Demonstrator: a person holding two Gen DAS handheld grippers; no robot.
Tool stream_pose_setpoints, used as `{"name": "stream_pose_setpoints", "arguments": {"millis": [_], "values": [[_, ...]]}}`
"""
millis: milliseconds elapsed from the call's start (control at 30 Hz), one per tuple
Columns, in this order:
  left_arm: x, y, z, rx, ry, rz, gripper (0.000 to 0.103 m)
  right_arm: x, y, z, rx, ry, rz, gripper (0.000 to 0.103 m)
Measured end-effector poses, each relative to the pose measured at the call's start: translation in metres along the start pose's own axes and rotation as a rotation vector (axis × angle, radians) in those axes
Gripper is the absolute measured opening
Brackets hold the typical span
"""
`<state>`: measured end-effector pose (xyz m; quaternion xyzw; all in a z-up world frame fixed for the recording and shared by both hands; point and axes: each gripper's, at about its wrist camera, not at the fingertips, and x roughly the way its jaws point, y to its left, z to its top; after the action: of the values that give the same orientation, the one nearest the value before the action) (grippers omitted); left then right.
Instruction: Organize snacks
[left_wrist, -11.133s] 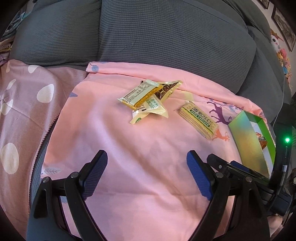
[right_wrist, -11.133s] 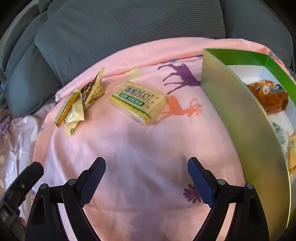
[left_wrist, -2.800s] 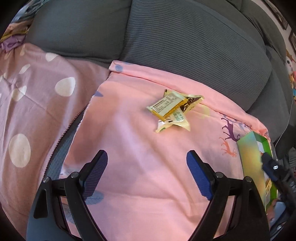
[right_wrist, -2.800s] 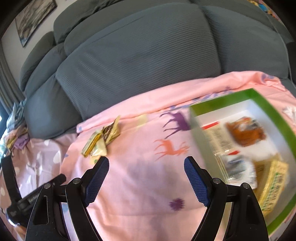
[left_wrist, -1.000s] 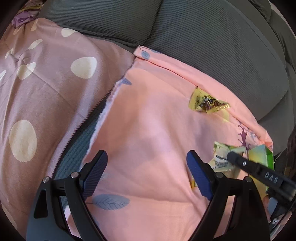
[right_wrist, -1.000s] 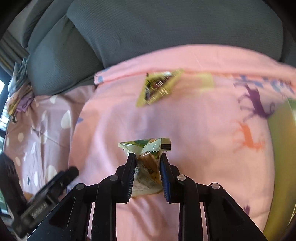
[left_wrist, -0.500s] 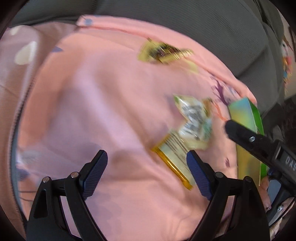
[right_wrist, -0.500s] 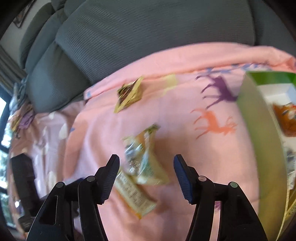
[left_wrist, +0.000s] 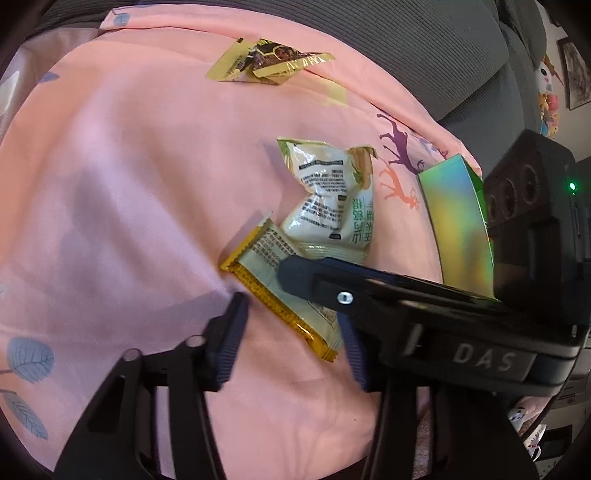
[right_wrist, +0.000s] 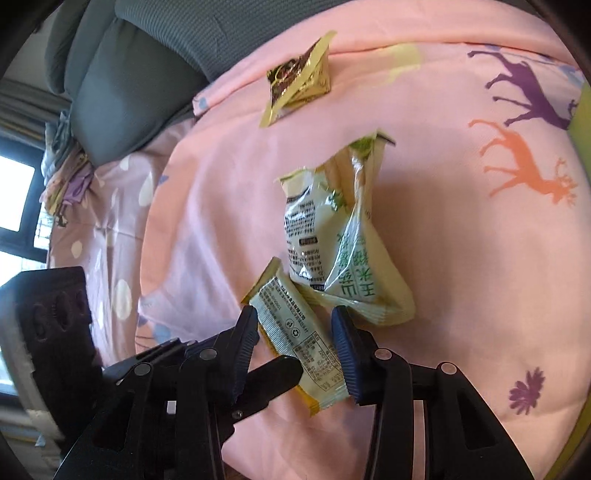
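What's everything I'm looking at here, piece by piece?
Flat yellow-edged snack packet: 1, pale and yellow, between both pairs of jaws.
Crumpled white-and-green snack bag: 1, white-green, touching that packet.
Gold foil snack wrapper: 1, gold-brown, blanket's far edge.
Shiny iridescent box: 1, green, right of the snacks.
Deer-print blanket: 1, pink, under everything.
Spotted sheet: 1, lilac, left of the blanket.
Sofa cushions: several, grey, behind.
Left gripper: 1, black with blue pads, jaws have just been closing around the packet.
Right gripper: 1, same colours, jaws shut on the packet.
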<state>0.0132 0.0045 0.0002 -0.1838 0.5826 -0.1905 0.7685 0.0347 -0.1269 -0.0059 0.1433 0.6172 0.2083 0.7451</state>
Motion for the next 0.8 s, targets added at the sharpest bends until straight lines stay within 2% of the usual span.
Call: {"name": "stream_pose_setpoints", "arguments": {"millis": [100, 233, 300, 367, 433, 500, 600, 800], "values": [[0.003, -0.002, 0.001, 0.012, -0.002, 0.019, 0.030, 0.002, 0.002, -0.001, -0.014, 0.002, 0.022, 0.045], [-0.001, -0.007, 0.001, 0.042, -0.028, 0.043, 0.029, -0.002, 0.005, -0.003, -0.001, -0.007, 0.028, 0.045], [-0.010, -0.015, -0.001, 0.072, -0.068, 0.049, 0.029, -0.007, 0.004, -0.004, 0.008, -0.015, 0.046, 0.045], [-0.019, -0.022, -0.003, 0.103, -0.109, 0.024, 0.029, -0.020, 0.009, -0.007, -0.005, -0.051, 0.058, 0.045], [-0.030, -0.034, -0.007, 0.149, -0.144, -0.036, 0.018, -0.032, 0.013, -0.011, -0.013, -0.077, 0.101, 0.044], [-0.039, -0.048, -0.011, 0.189, -0.187, -0.038, 0.018, -0.045, 0.018, -0.014, -0.020, -0.110, 0.110, 0.044], [-0.047, -0.070, -0.015, 0.247, -0.245, -0.081, 0.017, -0.067, 0.022, -0.018, -0.038, -0.200, 0.070, 0.044], [-0.055, -0.108, -0.015, 0.352, -0.321, -0.115, 0.018, -0.109, 0.006, -0.023, -0.016, -0.308, 0.089, 0.044]]}}
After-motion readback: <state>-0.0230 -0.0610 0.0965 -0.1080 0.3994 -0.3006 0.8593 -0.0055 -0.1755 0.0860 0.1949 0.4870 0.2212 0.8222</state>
